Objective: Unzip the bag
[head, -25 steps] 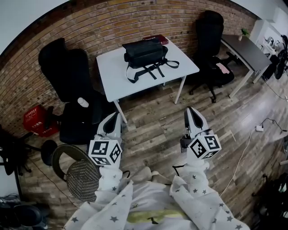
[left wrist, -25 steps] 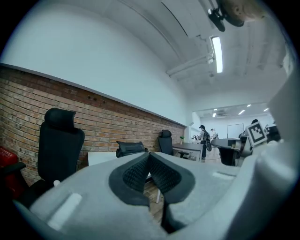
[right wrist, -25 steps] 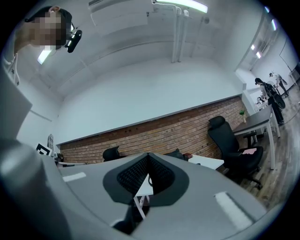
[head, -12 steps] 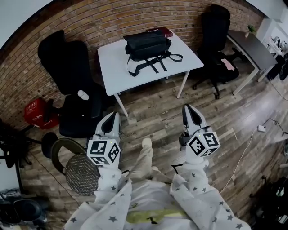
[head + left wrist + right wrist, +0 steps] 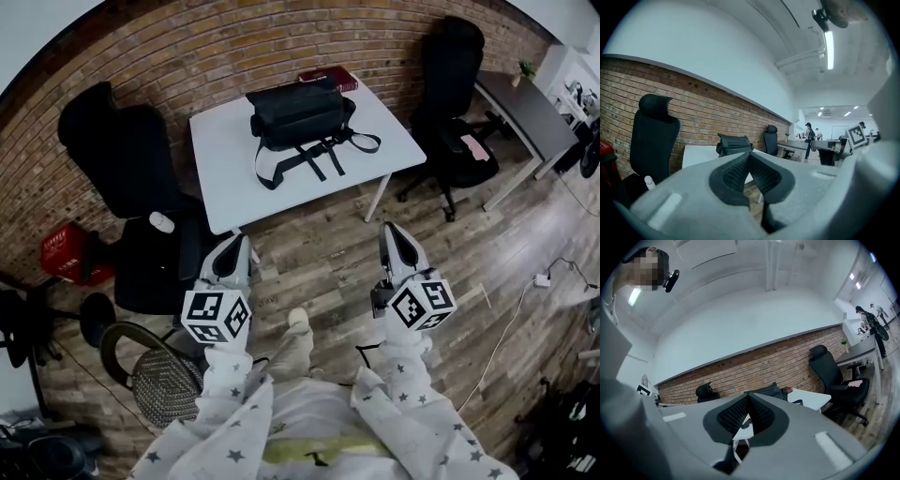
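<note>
pale sleeves (image 5: 228, 398) printed with small dark stars are worn.
the left gripper (image 5: 238, 241) and right gripper (image 5: 393, 229) are moulded in light grey, lined with black ribbed pads (image 5: 732, 176), and each is fitted with a white cube (image 5: 217, 316) marked with black square patterns.

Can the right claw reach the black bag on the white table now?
Probably not yet: the right claw is shut and short of the white table, and the black bag lies toward its far edge. Nothing stands between; a step closer should do.
</note>
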Tool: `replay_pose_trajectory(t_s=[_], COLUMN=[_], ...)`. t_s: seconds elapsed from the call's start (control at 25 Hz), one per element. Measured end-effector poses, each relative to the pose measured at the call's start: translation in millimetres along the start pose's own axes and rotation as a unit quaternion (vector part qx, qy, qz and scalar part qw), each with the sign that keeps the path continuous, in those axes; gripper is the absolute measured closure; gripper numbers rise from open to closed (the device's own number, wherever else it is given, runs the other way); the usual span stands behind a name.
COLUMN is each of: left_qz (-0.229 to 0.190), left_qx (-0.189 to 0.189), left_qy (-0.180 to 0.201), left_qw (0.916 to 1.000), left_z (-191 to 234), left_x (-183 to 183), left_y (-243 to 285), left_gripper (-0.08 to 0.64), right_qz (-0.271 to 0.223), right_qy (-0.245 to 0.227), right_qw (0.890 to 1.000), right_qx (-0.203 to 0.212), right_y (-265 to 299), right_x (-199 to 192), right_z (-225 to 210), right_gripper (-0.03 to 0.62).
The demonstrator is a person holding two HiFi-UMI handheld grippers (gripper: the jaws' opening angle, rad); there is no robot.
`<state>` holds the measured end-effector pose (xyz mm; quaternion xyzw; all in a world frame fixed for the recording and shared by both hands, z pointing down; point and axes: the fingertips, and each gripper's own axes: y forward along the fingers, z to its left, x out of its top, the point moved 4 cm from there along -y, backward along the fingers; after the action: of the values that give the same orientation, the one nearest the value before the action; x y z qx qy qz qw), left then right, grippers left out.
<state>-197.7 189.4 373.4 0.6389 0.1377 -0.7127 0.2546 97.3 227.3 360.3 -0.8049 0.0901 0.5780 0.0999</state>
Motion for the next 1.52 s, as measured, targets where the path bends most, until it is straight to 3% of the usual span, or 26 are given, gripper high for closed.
replay_pose_trajectory(t_s=[0.44, 0.76, 1.16, 1.52], left_qz=[-0.005, 0.01, 0.028, 0.024], left_qx=[0.005, -0.019, -0.006, 0.029], left_qy=[-0.01, -0.01, -0.034, -0.045], left_qw=[0.9999, 0.9997, 0.999, 0.9983], left_z=[64.9, 84.7, 106.2, 131.0], left_x=[28.4, 25.7, 10.5, 20.9], left_y=[89.4, 133.2, 154.8, 200.0], left_gripper=[0.561, 0.561, 0.561, 0.561], right_qz=[0.007, 0.01, 0.039, 0.056], right_qy=[-0.002, 0.001, 0.004, 0.013], right_qw=[1.0, 1.0, 0.999, 0.996], right_qx=[0.015, 0.008, 0.031, 0.066], right_y=[112.8, 156.8, 200.8, 270.2], right_x=[5.6, -0.9, -15.6, -16.4], right_z=[-13.3, -20.2, -21.7, -44.8], right_gripper=[0.588, 0.588, 0.588, 0.588])
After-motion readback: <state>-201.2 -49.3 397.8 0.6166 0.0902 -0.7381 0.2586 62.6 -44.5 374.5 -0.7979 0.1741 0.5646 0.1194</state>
